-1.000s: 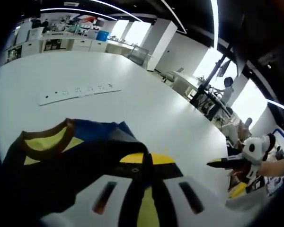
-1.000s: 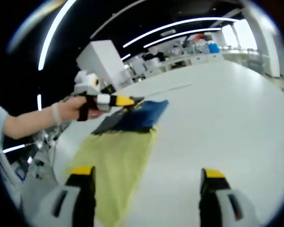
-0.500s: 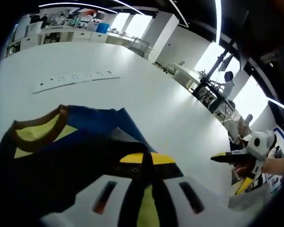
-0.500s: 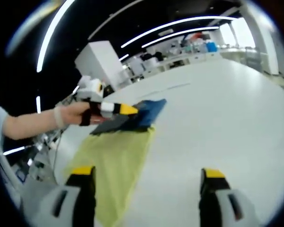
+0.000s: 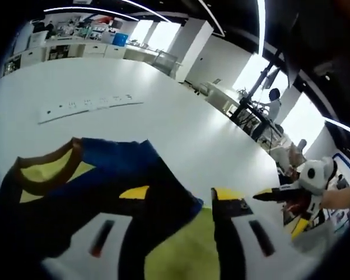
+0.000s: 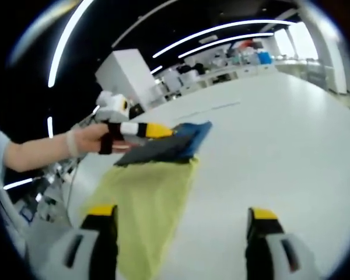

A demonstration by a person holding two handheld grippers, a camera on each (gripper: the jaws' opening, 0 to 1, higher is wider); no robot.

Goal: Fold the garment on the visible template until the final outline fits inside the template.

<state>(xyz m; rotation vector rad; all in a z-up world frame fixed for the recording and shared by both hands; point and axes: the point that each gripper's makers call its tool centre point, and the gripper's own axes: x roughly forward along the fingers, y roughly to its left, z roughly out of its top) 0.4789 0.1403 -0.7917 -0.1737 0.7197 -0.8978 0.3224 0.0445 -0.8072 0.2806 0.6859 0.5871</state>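
Right gripper view shows the right gripper [image 6: 181, 233] low in the picture with its two yellow-tipped white jaws spread wide apart and nothing between them, above the broad white table [image 6: 291, 146]. Across the table a person's bare forearm and hand [image 6: 90, 140] reach in from the left, level with the tabletop, holding the left gripper [image 6: 157, 129], whose yellow-and-black tip points right and lies over the dark blue garment [image 6: 175, 146]. From there its jaws look close together, though whether any cloth is between them cannot be told.

Left gripper view shows that gripper's own jaws [image 5: 181, 201] parted, one over the garment's dark cloth and the other over the pale yellow-green rectangular template sheet [image 5: 181, 251]; no cloth is pinched between them. The garment [image 5: 105, 175] lies flat, dark blue and black, with a brown-edged neckline and yellow lining at the left, and its right corner rests on the sheet. In the right gripper view the garment covers the far end of the yellow-green sheet [image 6: 146, 204], leaving the near part bare. The right gripper [image 5: 286, 195] appears at the right edge, well apart from the garment.
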